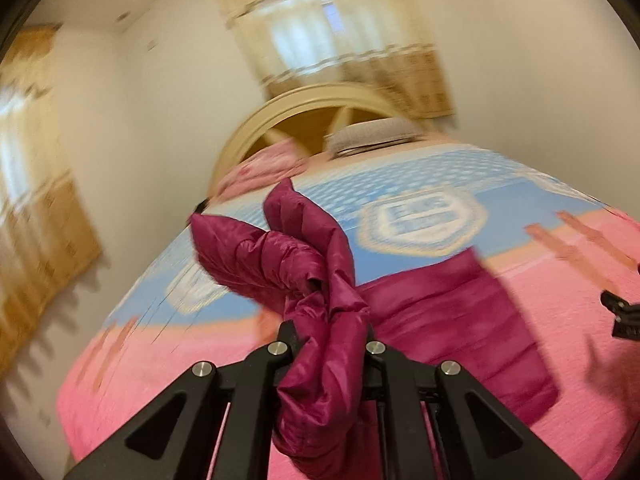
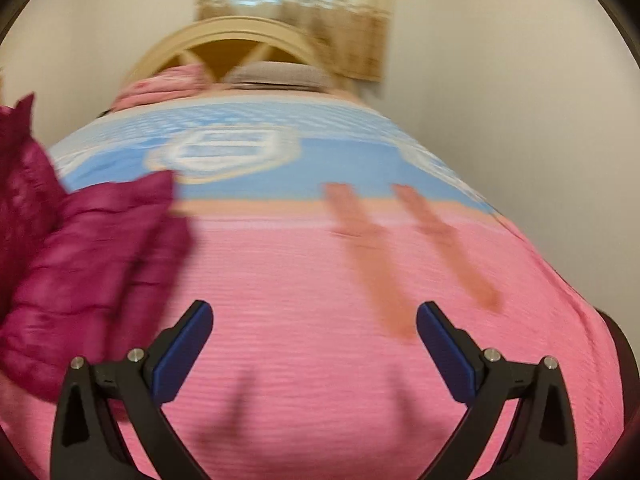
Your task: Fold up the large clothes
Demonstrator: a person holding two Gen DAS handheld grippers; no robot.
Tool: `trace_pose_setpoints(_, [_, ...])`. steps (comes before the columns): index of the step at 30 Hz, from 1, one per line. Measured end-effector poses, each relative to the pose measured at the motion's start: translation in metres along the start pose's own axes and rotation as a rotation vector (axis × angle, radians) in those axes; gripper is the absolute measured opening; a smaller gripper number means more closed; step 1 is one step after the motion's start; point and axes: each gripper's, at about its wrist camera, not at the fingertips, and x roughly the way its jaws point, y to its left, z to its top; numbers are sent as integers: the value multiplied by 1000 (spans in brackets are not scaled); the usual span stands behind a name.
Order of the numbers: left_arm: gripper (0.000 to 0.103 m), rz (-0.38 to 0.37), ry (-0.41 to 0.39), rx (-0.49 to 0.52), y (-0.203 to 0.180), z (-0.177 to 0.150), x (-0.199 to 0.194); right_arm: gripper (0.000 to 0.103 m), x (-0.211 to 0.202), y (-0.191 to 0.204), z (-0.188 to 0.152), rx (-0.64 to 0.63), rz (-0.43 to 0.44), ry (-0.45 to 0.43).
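Note:
A magenta quilted puffer jacket (image 1: pixel 444 312) lies on the pink and blue bedspread (image 1: pixel 540 272). My left gripper (image 1: pixel 330 336) is shut on a bunched fold of the jacket, which rises twisted above the fingers and hangs down between them. In the right wrist view the jacket (image 2: pixel 92 264) fills the left side, part of it lifted at the far left. My right gripper (image 2: pixel 314 312) stands open over bare pink bedspread (image 2: pixel 304 272), its blue pads (image 2: pixel 182 350) wide apart with nothing between them. The right gripper's black tip (image 1: pixel 624 316) shows at the right edge of the left wrist view.
The bed has an arched cream headboard (image 2: pixel 236 36), a grey pillow (image 2: pixel 276 74) and a pink pillow (image 2: pixel 168 82) at its far end. Curtained windows (image 1: pixel 340 40) hang behind the bed and on the left wall. White walls flank the bed closely.

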Motion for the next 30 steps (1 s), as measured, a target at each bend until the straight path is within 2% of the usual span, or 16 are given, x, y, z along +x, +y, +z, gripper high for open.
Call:
trace_pose_setpoints(5, [8,-86,0,105,-85,9,25,103,10,-51,-11,64,-61,33])
trace_pose_setpoints(9, [8,-123,34,214,-151,-16,49,103,12,-63,-26,89,-87,66])
trace_pose_setpoints(12, [8,-140,49,312,-186,-41,57,103,17,-73,-36,99,-98,95])
trace_pose_setpoints(15, [10,-129,19,388,-206,-56,52,103,19,-78,-40,99,-102,112])
trace_pose_setpoints(19, [16,-119,13,410,-202,-51,37,103,23,-76,-38,98,-95,124])
trace_pose_setpoints(20, [22,-121,3,398,-196,-46,28,103,21,-75,-36,99,-94,121])
trace_pose_setpoints(22, [46,-140,-45,358,-179,-34,4,103,21,-74,-26,100,-88,107])
trace_pose_setpoints(23, [77,-140,-72,338,-171,-29,-6,103,19,-72,-23,101,-87,99])
trace_pose_setpoints(24, [102,-138,-96,316,-163,-26,-14,103,16,-70,-17,103,-85,88])
trace_pose_setpoints(25, [102,-136,-143,277,-148,-20,-25,102,14,-68,-12,107,-82,79])
trace_pose_setpoints(26, [102,-129,-156,257,-137,-17,-30,98,9,-65,-4,114,-74,65])
trace_pose_setpoints(28, [102,-113,-133,202,-112,-9,-26,90,3,-56,12,115,-51,49])
trace_pose_setpoints(30, [102,-66,-99,131,-86,-5,-13,81,-6,-37,34,104,-17,19])
